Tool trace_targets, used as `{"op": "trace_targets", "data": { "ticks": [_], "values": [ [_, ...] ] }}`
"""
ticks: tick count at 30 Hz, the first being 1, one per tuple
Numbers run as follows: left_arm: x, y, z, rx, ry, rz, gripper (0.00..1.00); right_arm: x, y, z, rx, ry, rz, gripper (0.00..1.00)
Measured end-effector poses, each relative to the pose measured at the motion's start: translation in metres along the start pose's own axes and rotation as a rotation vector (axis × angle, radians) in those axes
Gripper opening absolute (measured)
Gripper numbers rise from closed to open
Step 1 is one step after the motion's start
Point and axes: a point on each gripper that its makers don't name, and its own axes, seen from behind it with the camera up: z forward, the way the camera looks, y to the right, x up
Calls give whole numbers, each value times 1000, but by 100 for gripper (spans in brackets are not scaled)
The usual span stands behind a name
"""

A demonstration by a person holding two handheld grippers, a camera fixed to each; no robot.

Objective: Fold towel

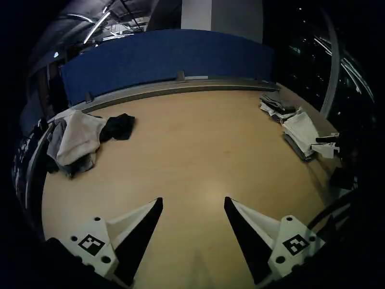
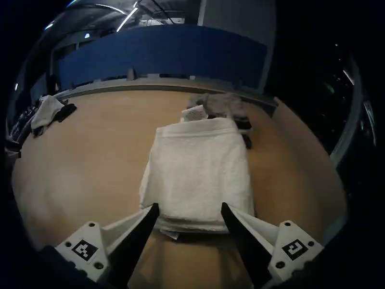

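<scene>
Towel (image 2: 196, 168), folded, lies lengthwise straight ahead of the open right gripper (image 2: 189, 205), near edge at its fingertips; the left gripper (image 1: 193, 199), also open, is well apart.

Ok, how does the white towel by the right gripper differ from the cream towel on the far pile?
The white towel is folded into a neat rectangle; the cream towel is crumpled. The white towel lies flat; the cream towel heaps over grey cloth. Both are light-coloured, neither gripped.

Left gripper (image 1: 193, 198) jaws apart over table (image 1: 192, 144); towel heap (image 1: 79, 137) left.
</scene>
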Motion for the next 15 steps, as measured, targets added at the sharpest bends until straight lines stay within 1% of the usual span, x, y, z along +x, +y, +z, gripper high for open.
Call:
{"op": "trace_targets", "data": {
  "ticks": [3, 6, 11, 15],
  "values": [
    [1, 0, 1, 1, 0, 0, 94, -1, 0, 1, 2, -1, 0, 100],
    [2, -1, 1, 2, 2, 0, 94, 6, 0, -1, 2, 12, 7, 100],
    [3, 0, 2, 1, 2, -3, 94, 28, 2, -9, -3, 52, 12, 100],
    [3, 1, 4, -1, 0, -5, 94, 44, 5, -11, -5, 75, 4, 100]
  ]
}}
